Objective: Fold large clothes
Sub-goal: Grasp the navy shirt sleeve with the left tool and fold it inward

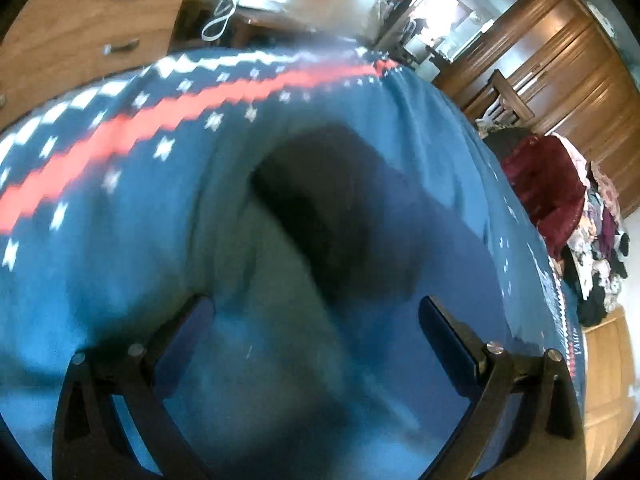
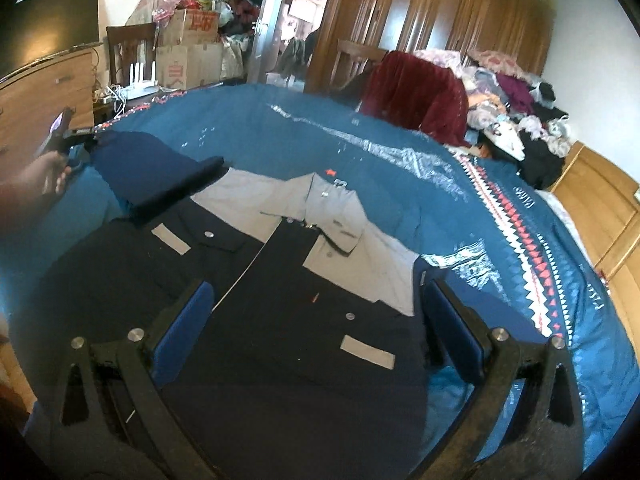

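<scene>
A navy shirt with grey shoulders and collar (image 2: 296, 312) lies flat, front up, on a blue bedspread (image 2: 400, 160). My right gripper (image 2: 318, 286) hovers open over the shirt's chest, nothing between its fingers. One navy sleeve (image 2: 152, 164) reaches out to the upper left. A hand holds my left gripper (image 2: 82, 134) at that sleeve's far end. The left wrist view is blurred: my left gripper (image 1: 316, 304) is open over the bedspread (image 1: 120, 240), with a dark stretch of sleeve (image 1: 340, 208) just ahead of its fingers.
A dark red cloth (image 2: 416, 92) and a heap of mixed clothes (image 2: 520, 120) sit at the bed's far right. Wooden wardrobes (image 2: 460, 12) line the back wall. Cardboard boxes (image 2: 188, 56), a chair and a wooden dresser (image 2: 44, 92) stand at the left.
</scene>
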A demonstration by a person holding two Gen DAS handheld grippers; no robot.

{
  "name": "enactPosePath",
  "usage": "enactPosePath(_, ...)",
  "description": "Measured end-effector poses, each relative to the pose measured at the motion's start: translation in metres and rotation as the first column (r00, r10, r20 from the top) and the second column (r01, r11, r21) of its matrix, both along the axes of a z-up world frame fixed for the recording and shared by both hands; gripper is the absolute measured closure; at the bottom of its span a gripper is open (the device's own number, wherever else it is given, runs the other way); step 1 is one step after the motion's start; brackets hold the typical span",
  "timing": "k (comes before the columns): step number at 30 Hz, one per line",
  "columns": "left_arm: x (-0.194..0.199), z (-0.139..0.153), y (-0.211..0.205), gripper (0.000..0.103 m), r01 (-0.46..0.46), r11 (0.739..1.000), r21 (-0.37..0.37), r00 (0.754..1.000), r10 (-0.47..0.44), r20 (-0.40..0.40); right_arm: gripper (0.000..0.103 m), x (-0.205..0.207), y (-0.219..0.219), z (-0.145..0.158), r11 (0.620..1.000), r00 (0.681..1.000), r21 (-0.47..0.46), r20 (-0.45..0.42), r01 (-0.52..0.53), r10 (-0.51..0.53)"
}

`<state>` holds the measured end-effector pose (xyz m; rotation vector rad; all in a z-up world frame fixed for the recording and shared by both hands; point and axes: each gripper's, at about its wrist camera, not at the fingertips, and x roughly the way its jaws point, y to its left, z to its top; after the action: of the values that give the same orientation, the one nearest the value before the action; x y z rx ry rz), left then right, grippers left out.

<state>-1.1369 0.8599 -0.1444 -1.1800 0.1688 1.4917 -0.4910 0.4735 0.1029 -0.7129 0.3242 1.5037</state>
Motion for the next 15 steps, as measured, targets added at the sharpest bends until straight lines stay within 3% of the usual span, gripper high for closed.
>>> enactPosePath(4,0.010,0.000,0.022,0.003,-0.031,1.000,0.000,0.998,0.031,-0.053,0.000,-0.001,0.005,-0.009,1.000,1.000,-0.018,-0.023,0.003,-0.004)
enactPosePath(5,0.014,0.001,0.026,0.009,-0.033,0.999,-0.004,0.996,0.032,-0.080,0.000,0.000,0.005,-0.009,1.000,0.999,-0.018,-0.032,0.006,-0.007)
enactPosePath(7,0.024,0.002,0.032,0.031,-0.030,0.999,-0.012,0.991,0.028,-0.130,0.000,0.006,0.002,-0.007,1.000,0.999,-0.003,-0.050,0.016,-0.016)
enactPosePath(9,0.029,0.009,0.034,0.069,-0.014,1.000,0.006,0.991,0.015,-0.132,0.000,0.016,0.001,-0.006,1.000,0.997,0.006,-0.075,0.027,-0.027)
enactPosePath(12,0.041,0.030,0.036,0.084,0.010,0.999,0.045,0.991,-0.004,-0.133,0.001,0.031,0.003,-0.006,0.999,0.989,-0.011,-0.140,0.045,-0.047)
enactPosePath(15,0.067,0.070,0.025,0.086,0.079,0.988,0.132,0.988,-0.059,-0.143,0.006,0.050,0.002,-0.006,0.997,0.973,-0.024,-0.219,0.069,-0.073)
